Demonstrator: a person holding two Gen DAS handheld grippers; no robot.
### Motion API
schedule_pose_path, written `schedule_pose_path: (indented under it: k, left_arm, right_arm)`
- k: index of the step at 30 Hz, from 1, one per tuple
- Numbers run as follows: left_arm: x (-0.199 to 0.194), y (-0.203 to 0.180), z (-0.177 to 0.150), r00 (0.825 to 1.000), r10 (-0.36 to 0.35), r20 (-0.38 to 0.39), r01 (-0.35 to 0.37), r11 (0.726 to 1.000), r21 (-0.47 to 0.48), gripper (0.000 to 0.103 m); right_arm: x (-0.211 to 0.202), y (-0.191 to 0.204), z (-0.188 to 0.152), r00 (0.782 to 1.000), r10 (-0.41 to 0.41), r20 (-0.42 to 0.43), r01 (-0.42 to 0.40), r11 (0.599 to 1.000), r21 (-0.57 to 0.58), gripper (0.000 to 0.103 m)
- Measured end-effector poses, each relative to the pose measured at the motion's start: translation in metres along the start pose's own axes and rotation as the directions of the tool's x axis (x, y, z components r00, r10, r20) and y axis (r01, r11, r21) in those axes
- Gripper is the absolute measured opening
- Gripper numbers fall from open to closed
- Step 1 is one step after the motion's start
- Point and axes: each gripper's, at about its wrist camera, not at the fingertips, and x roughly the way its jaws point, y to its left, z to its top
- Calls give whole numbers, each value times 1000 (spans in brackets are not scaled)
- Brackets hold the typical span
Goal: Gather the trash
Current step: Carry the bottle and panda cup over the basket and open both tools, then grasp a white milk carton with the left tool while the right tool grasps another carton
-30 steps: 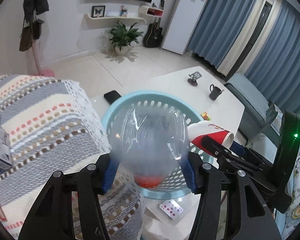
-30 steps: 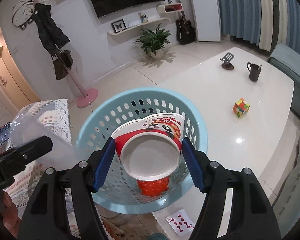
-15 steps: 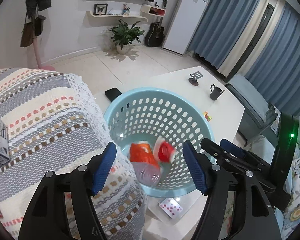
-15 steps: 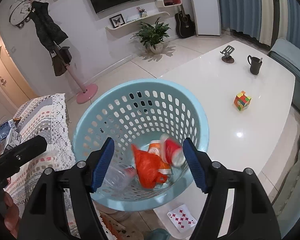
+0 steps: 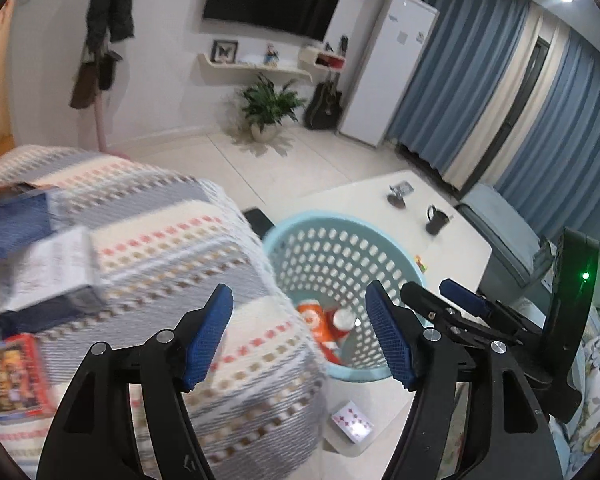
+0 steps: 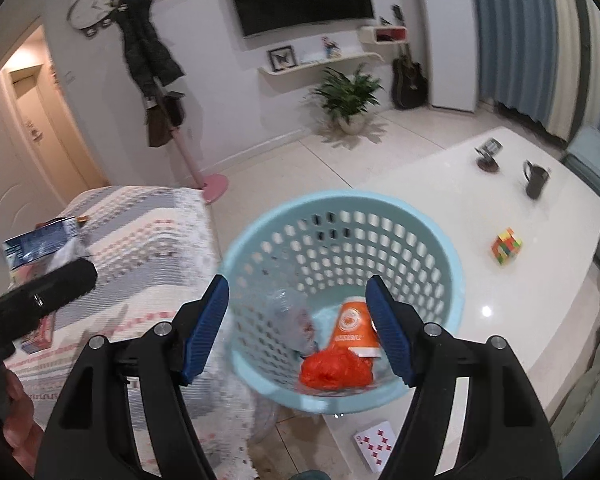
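Left gripper (image 5: 298, 334): spread, empty | right gripper (image 6: 298, 326): spread, empty | basket (image 6: 440, 248): trash at its bottom – orange cup (image 6: 352, 326), red bag (image 6: 332, 368), clear bottle (image 6: 294, 320) (blurred) | near rim hidden behind patterned cloth (image 5: 172, 248).

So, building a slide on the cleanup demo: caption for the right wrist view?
Open right gripper above the blue basket holding an orange bag, cup and clear bottle.

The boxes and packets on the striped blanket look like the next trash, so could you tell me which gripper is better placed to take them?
Probably the left gripper: open, empty, and facing the white box on the striped blanket, while the right gripper, also open, faces the light blue perforated basket.
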Motion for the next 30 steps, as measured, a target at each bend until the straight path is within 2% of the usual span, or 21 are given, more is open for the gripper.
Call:
schedule_pose_path:
  k: [3, 7, 14, 16, 18, 19, 20, 24, 30]
  left_arm:
    - [-28, 15, 5, 998, 31, 54, -31, 1000, -6, 67]
    - [-63, 36, 14, 989, 96, 116, -95, 995, -13, 72]
    - [-112, 92, 30, 953, 243, 181, -233, 970, -76, 81]
    - [-117, 106, 35, 948, 266, 175, -253, 963, -95, 84]
    - [-119, 126, 42, 950, 274, 148, -260, 960, -106, 87]
    - [-119, 134, 46, 949, 284, 138, -271, 956, -109, 87]
    - [-118, 141, 47, 946, 296, 133, -282, 953, -114, 87]
    - [-115, 167, 61, 933, 338, 119, -320, 935, -152, 87]
    - [-80, 195, 74, 966, 256, -29, -257, 949, -182, 87]
  right_arm:
    - [-5, 25, 3, 999, 38, 17, -38, 998, -47, 67]
    - [-6, 64, 7, 995, 98, 24, -94, 989, -117, 67]
    - [-1, 134, 15, 979, 205, 23, -194, 954, -229, 67]
    - [4, 149, 19, 972, 234, 15, -224, 943, -247, 67]
    - [10, 160, 22, 966, 257, 5, -247, 934, -259, 65]
    - [14, 169, 26, 961, 275, -5, -266, 925, -272, 58]
    - [17, 174, 28, 957, 288, -14, -281, 918, -280, 55]
    - [32, 192, 38, 947, 319, -45, -317, 901, -296, 49]
    - [75, 211, 47, 928, 343, -146, -372, 886, -276, 44]
